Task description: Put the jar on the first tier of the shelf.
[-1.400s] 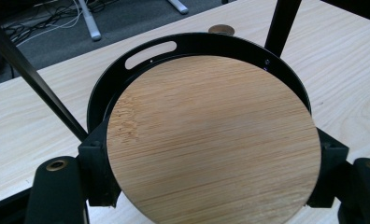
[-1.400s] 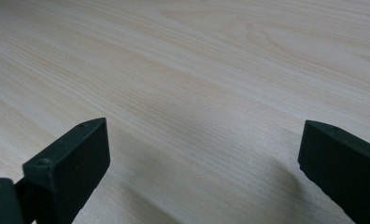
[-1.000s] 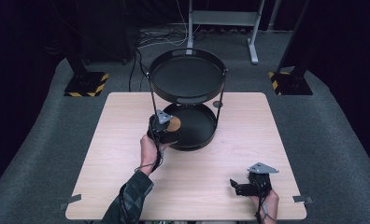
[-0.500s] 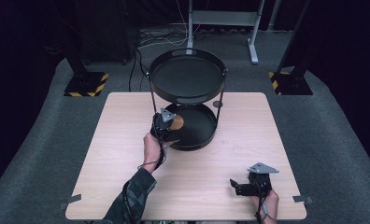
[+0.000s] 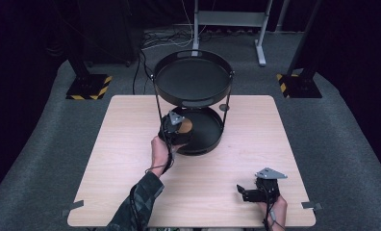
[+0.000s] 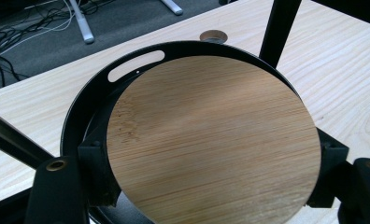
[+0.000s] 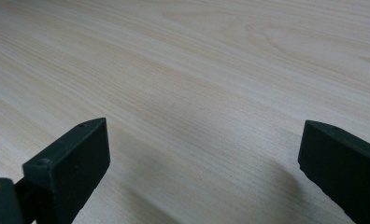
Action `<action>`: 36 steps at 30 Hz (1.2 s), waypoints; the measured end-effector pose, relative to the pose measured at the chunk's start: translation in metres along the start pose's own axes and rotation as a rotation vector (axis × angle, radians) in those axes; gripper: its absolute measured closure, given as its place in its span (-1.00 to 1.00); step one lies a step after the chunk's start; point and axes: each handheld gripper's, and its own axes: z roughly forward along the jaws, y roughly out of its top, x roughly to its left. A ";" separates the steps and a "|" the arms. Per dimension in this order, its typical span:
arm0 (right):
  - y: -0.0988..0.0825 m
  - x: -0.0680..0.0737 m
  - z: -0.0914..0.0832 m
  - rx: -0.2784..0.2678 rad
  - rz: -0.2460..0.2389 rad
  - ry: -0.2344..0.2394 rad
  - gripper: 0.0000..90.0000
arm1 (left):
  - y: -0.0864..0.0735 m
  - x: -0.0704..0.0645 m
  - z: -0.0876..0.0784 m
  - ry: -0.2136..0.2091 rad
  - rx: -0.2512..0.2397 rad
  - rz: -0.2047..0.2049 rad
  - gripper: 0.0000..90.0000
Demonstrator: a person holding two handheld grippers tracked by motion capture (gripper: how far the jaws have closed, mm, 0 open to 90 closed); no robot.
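Disc [image 6: 213,140], round, wooden: was clamped edge to edge between the fingers of the left gripper [image 5: 175,126], held over the lower tray [image 5: 209,139] of a two-tier black stand, not yet set down. Upper tray [image 5: 193,79] was bare. Right gripper [image 5: 261,188] rested near the front edge of the surface [image 5: 131,168], well apart from the stand, fingers [image 7: 71,154] wide with nothing between. Pickup and carry judged done; lowering and release judged outstanding.
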 end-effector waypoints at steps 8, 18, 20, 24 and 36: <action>0.000 0.000 0.000 0.000 -0.001 -0.001 -0.97 | -0.002 0.000 0.005 0.001 0.002 -0.004 -0.44; 0.000 0.000 0.000 0.000 -0.001 0.000 -0.97 | -0.003 0.000 0.012 0.006 0.000 -0.018 -0.44; 0.000 0.000 0.000 -0.001 -0.001 0.000 -0.97 | -0.002 0.000 0.013 0.008 -0.001 -0.016 -0.44; 0.000 0.000 0.000 -0.001 -0.001 0.000 -0.97 | -0.002 -0.001 0.016 0.009 -0.005 -0.016 -0.44; 0.000 0.000 0.000 0.000 -0.001 0.001 -0.97 | -0.003 -0.005 0.028 0.016 -0.002 -0.027 -0.44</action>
